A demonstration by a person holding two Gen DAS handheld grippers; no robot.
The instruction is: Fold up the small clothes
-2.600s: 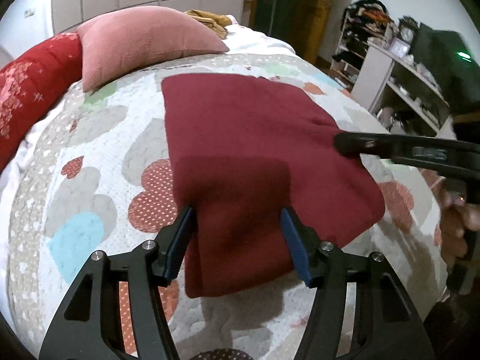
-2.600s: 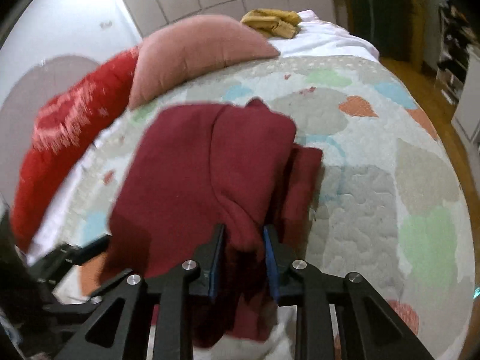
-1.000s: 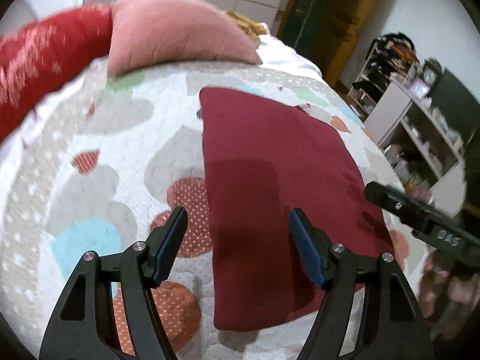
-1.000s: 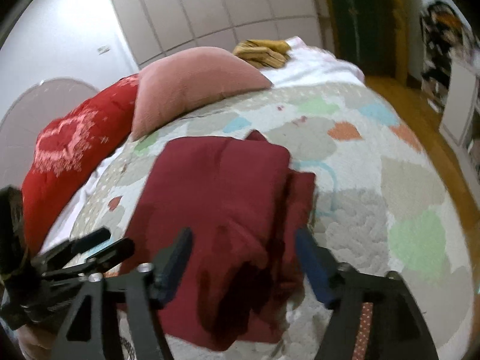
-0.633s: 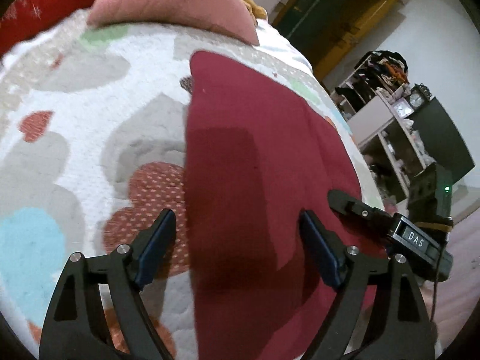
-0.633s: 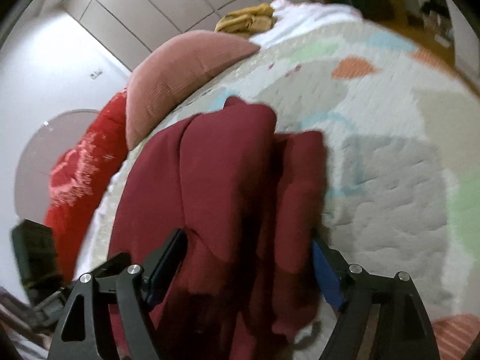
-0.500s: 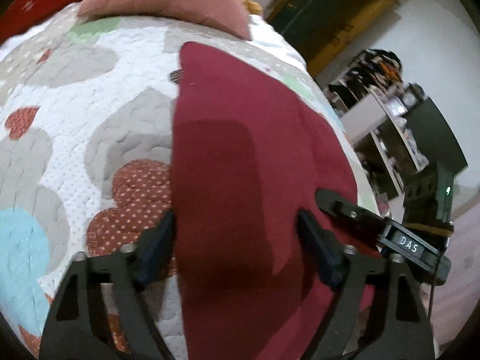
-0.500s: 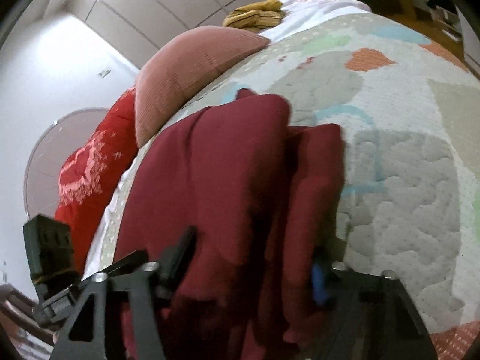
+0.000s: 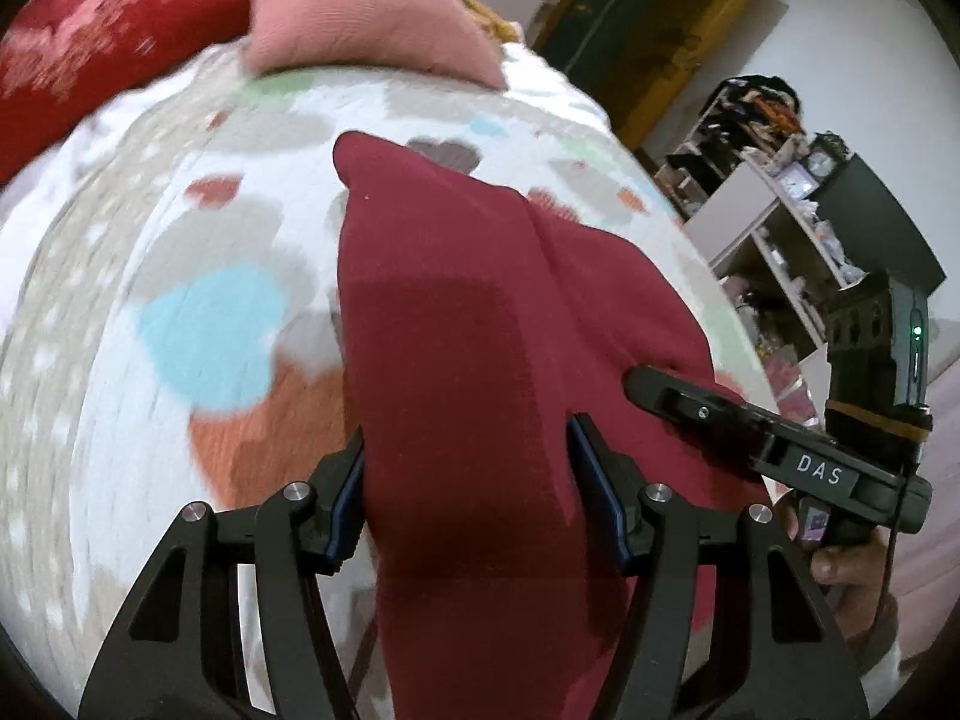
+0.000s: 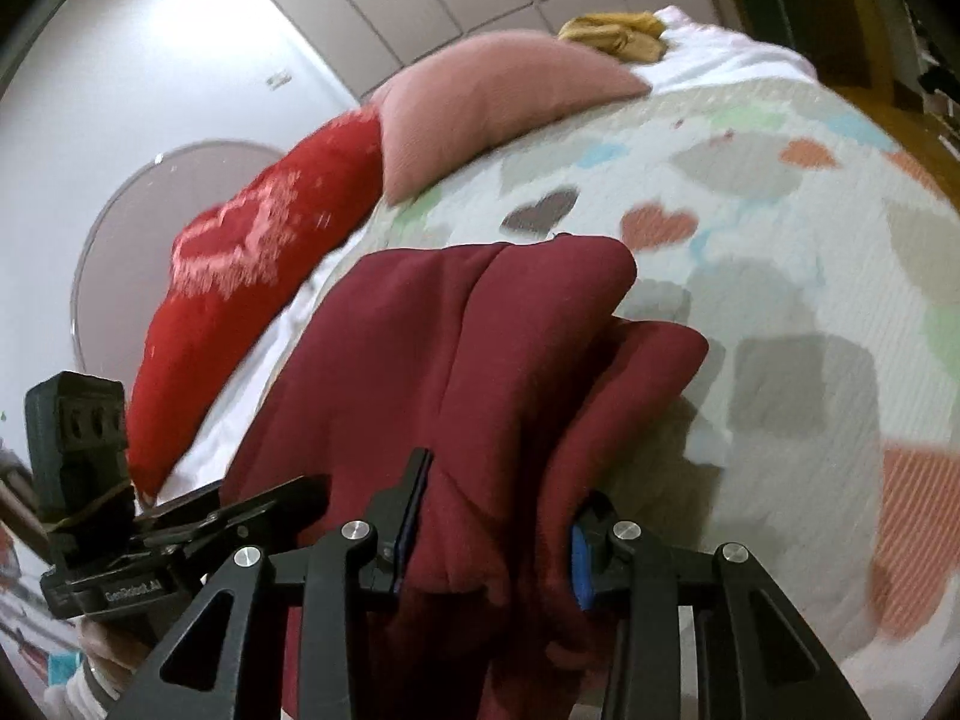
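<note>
A folded dark red garment [image 9: 456, 324] lies on the heart-patterned quilt [image 9: 180, 276]. Its near end bunches up thick between the fingers of my left gripper [image 9: 474, 492], which press its sides. In the right wrist view the same garment [image 10: 480, 348] fills my right gripper [image 10: 498, 540], whose fingers are closed in on the stacked layers. The right gripper also shows in the left wrist view [image 9: 780, 450], beside the garment's right edge. The left gripper shows in the right wrist view [image 10: 198, 516] at the garment's left.
A pink pillow [image 9: 360, 12] and a red pillow [image 9: 96, 60] lie at the head of the bed. A yellow cloth [image 10: 612, 36] sits behind them. Shelves with clutter [image 9: 774, 180] stand to the right of the bed.
Both grippers went from wide open to closing on the garment's near end. The cloth is now bunched and raised between the fingers, and both views have shifted over the bed.
</note>
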